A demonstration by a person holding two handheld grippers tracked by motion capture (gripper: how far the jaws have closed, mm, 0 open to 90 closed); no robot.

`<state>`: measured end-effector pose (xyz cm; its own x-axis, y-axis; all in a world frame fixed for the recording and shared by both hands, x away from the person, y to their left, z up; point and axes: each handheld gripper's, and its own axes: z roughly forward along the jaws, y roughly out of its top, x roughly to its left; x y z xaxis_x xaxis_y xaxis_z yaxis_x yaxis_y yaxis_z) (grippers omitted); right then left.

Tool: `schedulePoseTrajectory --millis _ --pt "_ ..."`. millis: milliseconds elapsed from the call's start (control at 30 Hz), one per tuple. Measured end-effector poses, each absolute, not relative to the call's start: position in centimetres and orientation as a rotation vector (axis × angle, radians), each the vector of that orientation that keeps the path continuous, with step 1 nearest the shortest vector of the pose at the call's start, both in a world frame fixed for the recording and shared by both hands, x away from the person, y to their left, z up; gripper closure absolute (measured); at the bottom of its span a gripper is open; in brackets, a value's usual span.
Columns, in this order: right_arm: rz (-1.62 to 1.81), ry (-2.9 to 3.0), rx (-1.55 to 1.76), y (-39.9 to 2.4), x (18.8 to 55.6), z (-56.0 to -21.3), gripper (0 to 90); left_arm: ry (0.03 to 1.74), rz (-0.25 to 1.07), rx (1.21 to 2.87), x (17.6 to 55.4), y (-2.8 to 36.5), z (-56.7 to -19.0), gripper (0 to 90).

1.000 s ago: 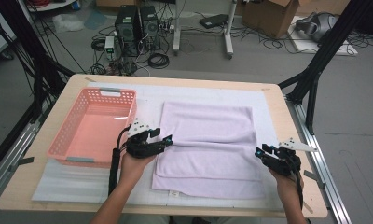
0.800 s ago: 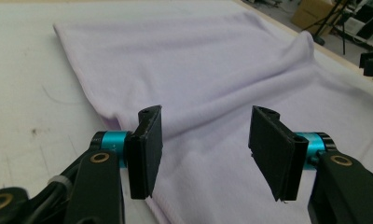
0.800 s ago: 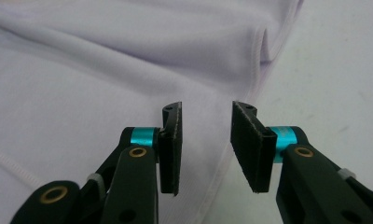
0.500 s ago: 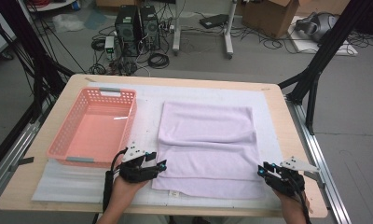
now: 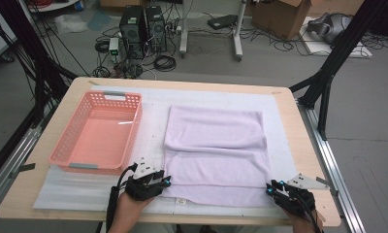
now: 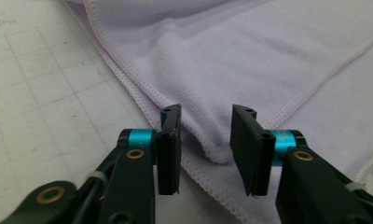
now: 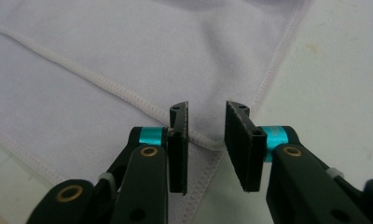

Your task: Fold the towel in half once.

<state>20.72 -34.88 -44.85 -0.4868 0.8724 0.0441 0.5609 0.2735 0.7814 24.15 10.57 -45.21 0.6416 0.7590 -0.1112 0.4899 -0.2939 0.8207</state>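
Left hand-held gripper [image 5: 166,181] and right hand-held gripper [image 5: 270,187] at near corners of lilac towel [image 5: 216,145], jaws just closing, corners between unpressed pads.

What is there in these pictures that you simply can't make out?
- High view: the left gripper and right gripper are too small to show whether their jaws touch the towel.
- High view: the white tag on the towel's near hem is too small to read.
- Left gripper view: the towel's fold lies between the jaws; the jaws hide the hem beneath.
- High view: the basket near wall hides part of its floor.
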Motion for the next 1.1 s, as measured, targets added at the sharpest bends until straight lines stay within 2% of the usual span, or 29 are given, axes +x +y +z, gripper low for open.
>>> schedulePoseTrajectory --millis 133,300,367,700,933,1000,1067,1100 --pt "1.066 2.158 1.287 -34.9 20.8 -44.8 77.5 0.956 0.377 1.951 24.0 10.5 -45.2 71.4" --pt "1.044 2.178 1.249 -34.5 20.8 -44.7 85.9 0.939 0.385 1.980 24.0 10.3 -45.3 84.3" --pt "1.043 2.178 1.250 -34.5 20.8 -44.7 86.8 0.953 0.391 1.987 24.0 10.2 -45.3 86.3" --pt "1.120 2.164 1.265 -34.9 20.0 -43.8 88.2 0.967 0.303 1.855 23.2 11.9 -44.0 87.5" --pt "1.141 2.168 1.226 -35.0 18.0 -42.8 90.0 0.938 0.290 1.853 21.7 12.2 -43.6 87.5" --pt "1.140 2.159 1.226 -35.3 17.8 -42.9 88.3 0.937 0.293 1.856 21.6 12.2 -43.8 87.5" --pt "1.141 2.141 1.268 -35.3 18.2 -43.2 68.2 0.939 0.296 1.855 21.7 12.1 -43.9 87.4" --pt "1.144 2.132 1.289 -35.1 18.5 -43.5 63.5 0.942 0.296 1.854 21.8 12.1 -44.0 87.4"
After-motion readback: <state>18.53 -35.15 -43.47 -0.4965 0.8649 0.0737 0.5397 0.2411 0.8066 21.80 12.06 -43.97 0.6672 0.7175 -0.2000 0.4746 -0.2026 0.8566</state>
